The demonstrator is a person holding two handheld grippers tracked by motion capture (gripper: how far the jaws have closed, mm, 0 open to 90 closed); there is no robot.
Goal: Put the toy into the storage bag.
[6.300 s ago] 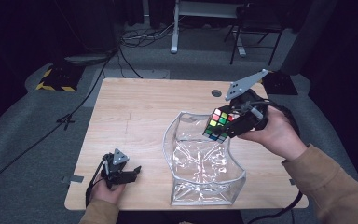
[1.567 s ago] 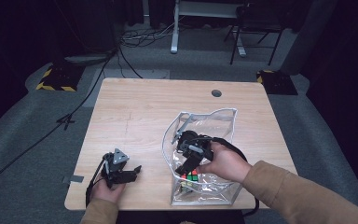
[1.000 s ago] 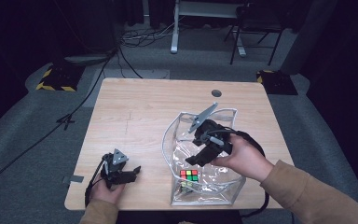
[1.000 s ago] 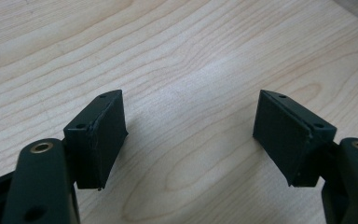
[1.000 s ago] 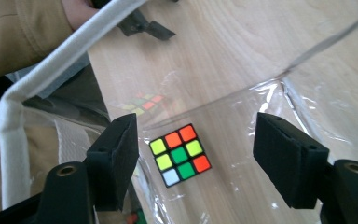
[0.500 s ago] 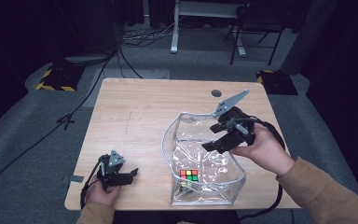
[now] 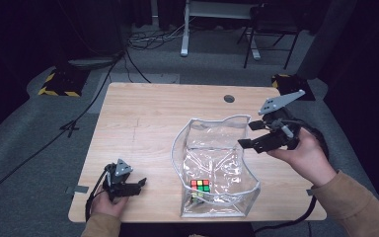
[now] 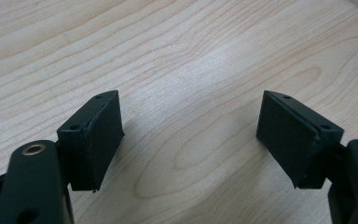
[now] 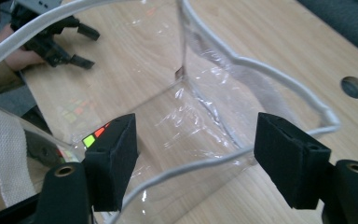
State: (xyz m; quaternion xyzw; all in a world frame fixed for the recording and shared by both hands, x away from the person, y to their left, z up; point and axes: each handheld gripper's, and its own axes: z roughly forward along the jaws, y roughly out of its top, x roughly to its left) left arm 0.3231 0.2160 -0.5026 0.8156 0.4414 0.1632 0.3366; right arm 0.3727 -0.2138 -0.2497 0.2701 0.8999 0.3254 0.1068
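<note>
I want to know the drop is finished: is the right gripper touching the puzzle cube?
Apart. The high view shows the right gripper open at the clear bag's rim, while the puzzle cube lies on the bag's floor.

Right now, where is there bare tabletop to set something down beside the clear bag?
The widest free patch is the far-left table, between the far edge, the cable hole and the clear bag. A narrower strip lies between the left tongs and the bag. It is crowded on the bag's right, where the right tongs hang open, and inside by the cube.
</note>
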